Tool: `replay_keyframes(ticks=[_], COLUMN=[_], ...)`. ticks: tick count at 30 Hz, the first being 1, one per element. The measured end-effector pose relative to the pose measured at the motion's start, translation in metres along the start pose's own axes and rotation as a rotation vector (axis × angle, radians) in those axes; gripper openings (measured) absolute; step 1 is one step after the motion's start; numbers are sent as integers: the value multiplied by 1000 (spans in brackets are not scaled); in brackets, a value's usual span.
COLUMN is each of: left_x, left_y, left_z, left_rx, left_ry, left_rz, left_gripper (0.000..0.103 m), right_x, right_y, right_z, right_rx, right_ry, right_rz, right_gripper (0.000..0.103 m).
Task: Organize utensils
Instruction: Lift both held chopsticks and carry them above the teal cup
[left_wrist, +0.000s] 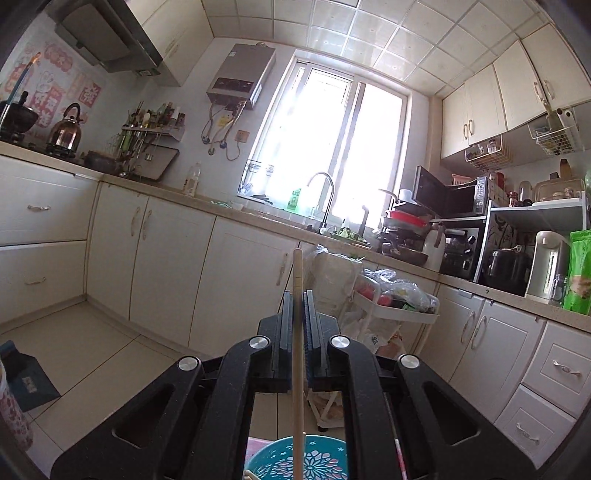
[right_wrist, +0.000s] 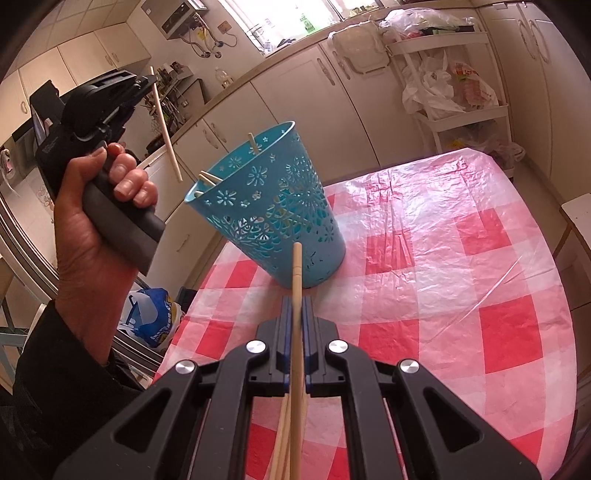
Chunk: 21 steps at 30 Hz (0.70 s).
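My left gripper is shut on a pale wooden chopstick that runs upright between its jaws. In the right wrist view this gripper is held up left of a blue perforated holder, with the chopstick hanging tip down near the holder's rim. The holder stands on a red-and-white checked tablecloth and has a few chopsticks inside. Its rim also shows below the left gripper. My right gripper is shut on another chopstick, with more chopsticks lying under it.
White cabinets and a counter with a sink tap line the kitchen. A white trolley with plastic bags stands beyond the table's far edge. A blue-and-white bag lies on the floor left of the table.
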<state>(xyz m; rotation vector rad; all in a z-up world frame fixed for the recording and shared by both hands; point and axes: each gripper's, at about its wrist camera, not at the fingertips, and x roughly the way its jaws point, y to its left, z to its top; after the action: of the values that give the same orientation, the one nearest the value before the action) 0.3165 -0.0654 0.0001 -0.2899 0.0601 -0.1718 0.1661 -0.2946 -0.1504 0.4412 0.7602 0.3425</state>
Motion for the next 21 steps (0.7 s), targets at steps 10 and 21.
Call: replay_keyframes(ticks=[10,21], left_x=[8,-10], left_y=[2,3], left_z=[-36,-62], left_rx=[58,138], left_ry=[59,198], left_rz=[25,66], left_gripper=[5,6], right_x=[0,-13], right_y=[0,-2], right_z=[6,11], right_rx=[9,19], right_ry=[-16,-87], right_rz=[-4,-6], right_gripper=[6,6])
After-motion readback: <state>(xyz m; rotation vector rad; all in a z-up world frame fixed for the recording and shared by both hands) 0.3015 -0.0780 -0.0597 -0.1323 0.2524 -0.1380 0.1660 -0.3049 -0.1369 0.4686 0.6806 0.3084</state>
